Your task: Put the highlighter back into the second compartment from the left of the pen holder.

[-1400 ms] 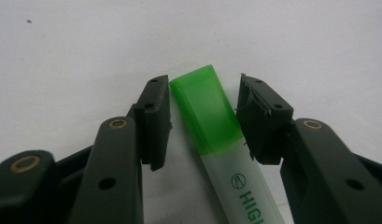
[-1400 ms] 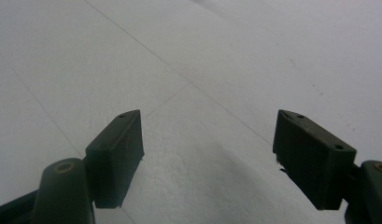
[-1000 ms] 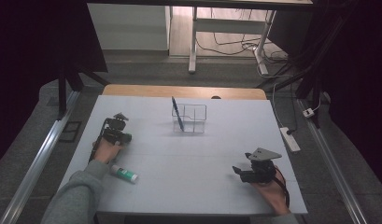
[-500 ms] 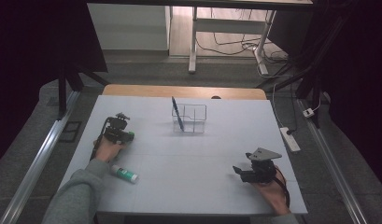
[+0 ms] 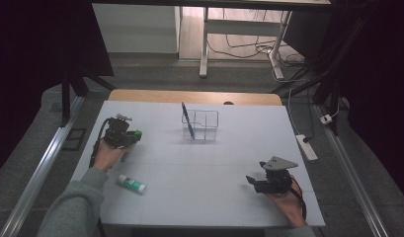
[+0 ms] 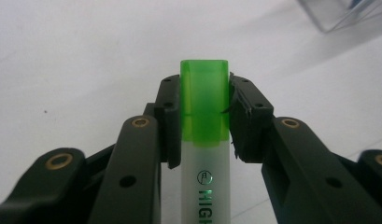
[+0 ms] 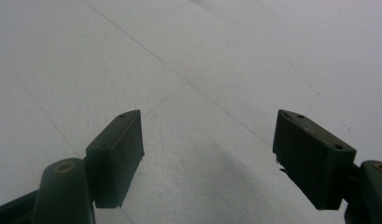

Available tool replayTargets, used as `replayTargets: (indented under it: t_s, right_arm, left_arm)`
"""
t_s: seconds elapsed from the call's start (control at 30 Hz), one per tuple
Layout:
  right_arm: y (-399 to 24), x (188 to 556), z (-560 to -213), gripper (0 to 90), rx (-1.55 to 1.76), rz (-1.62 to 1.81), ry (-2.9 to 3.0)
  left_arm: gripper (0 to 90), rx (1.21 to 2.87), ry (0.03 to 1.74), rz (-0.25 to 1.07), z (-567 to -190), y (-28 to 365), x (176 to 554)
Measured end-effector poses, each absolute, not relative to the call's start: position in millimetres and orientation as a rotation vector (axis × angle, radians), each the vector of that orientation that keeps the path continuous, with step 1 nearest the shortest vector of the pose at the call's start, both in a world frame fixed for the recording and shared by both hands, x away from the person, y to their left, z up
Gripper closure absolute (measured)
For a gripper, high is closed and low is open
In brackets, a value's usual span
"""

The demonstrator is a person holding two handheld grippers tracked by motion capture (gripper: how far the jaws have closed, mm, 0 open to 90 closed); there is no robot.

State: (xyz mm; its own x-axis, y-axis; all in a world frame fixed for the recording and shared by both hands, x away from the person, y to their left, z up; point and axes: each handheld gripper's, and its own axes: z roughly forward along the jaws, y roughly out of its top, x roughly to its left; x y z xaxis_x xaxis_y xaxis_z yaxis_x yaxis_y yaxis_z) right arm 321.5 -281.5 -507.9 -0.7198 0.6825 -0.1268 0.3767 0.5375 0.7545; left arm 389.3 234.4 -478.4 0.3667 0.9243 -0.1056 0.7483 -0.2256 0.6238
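While I look down from the high view, I see the white table (image 5: 199, 168) spreading under both hands, with a clear organizer box (image 5: 200, 126) standing toward its far middle and a blue pen (image 5: 187, 120) leaning upright in the box's left part. On my left side I have the left gripper (image 5: 133, 135) near the table's left edge, well apart from the box; in the left gripper view its jaws are clamped on a green highlighter (image 6: 204, 135), the green cap poking out past the pads and the white barrel running back toward the camera. My right gripper (image 5: 252, 181) sits near the table's front right, and its jaws stand wide apart over bare tabletop, holding nothing. A glue stick (image 5: 131, 183) with a green label lies on the table just beside my left forearm.
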Motion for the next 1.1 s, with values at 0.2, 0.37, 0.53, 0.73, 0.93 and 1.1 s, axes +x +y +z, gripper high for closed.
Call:
replayTargets:
  t_s: [0.2, 0.37, 0.53, 0.73, 0.93, 1.1]
  right_arm:
    - [-281.9, 321.1, -507.4, 23.9, 0.869, 1.023, 2.365]
    - [-281.6, 321.1, -507.5, 24.0, 0.869, 1.019, 2.365]
    - [-281.6, 321.4, -507.9, 24.0, 0.870, 1.020, 2.366]
    - [-281.6, 321.3, -507.8, 24.0, 0.871, 1.018, 2.365]
    - [-281.8, 321.3, -507.7, 24.0, 0.873, 1.020, 2.363]
    - [-282.2, 320.8, -506.8, 24.0, 0.869, 1.030, 2.358]
  left_arm:
    - [66.3, 2.009, 1.371, 0.386, -470.4, 237.4, 382.5]
    - [66.3, 1.989, 1.326, 0.398, -464.8, 237.3, 378.4]
    - [66.2, 1.945, 1.261, 0.377, -458.2, 237.3, 375.9]
    - [66.2, 1.908, 1.208, 0.390, -450.6, 233.2, 373.5]
    - [66.2, 1.876, 1.167, 0.387, -442.8, 229.2, 371.1]
    - [66.2, 1.840, 1.144, 0.362, -437.9, 228.5, 370.3]
